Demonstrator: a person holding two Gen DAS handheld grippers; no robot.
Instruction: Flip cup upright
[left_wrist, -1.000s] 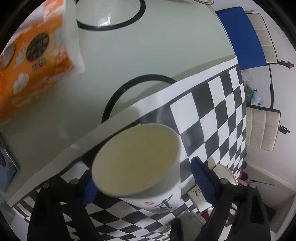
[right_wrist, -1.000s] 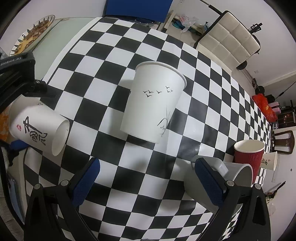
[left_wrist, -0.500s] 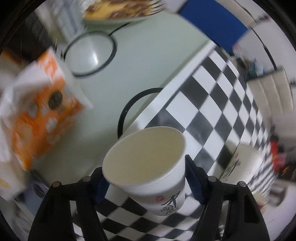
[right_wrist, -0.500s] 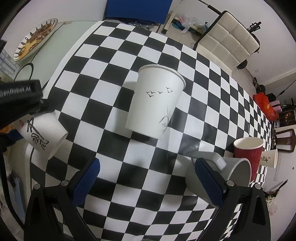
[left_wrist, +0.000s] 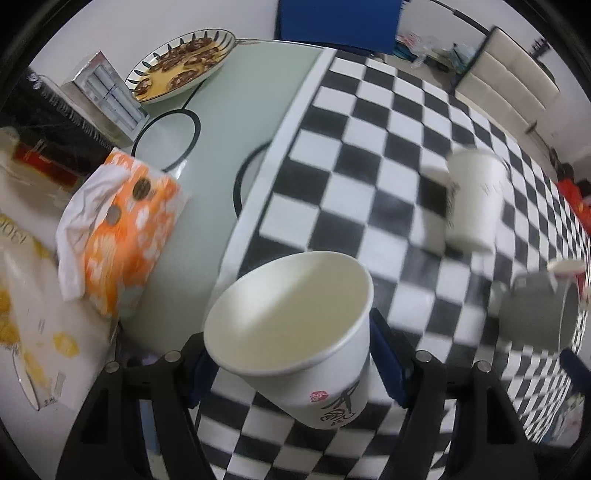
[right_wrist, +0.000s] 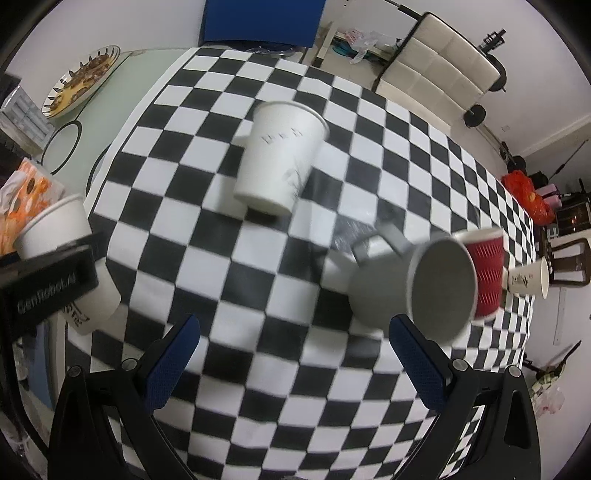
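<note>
My left tool (left_wrist: 291, 365) is clamped on the white paper cup (left_wrist: 295, 332) with the black brush lettering, its blue pads (left_wrist: 386, 363) pressed to the two sides just under the rim; the cup is held at the near left edge of the checkered cloth (left_wrist: 369, 155), mouth tipped up and toward the lens, so I judge the turning itself nearly done and the setting-down still ahead; the next move, as I see it, calls for levelling the cup until the rim sits flat, lowering the base onto the cloth, and only then easing the pads apart, since thin paper dents under a hard squeeze and a tilted base would let it tip; my right tool (right_wrist: 293, 360) hangs with its jaws wide apart and nothing between them, over the near part of the counter; the left view shows the empty inside of the cup and the orange tissue pack (left_wrist: 125, 229) just to its left, which the right view catches only at its edge; the right view shows the cup (right_wrist: 70, 254) from outside, partly behind the black body of the left tool, and shows more plainly a grey mug (right_wrist: 410, 284) lying on its side, a red cup (right_wrist: 487, 269) just beyond it, and a second white cup (right_wrist: 280, 162) standing farther off.
</note>
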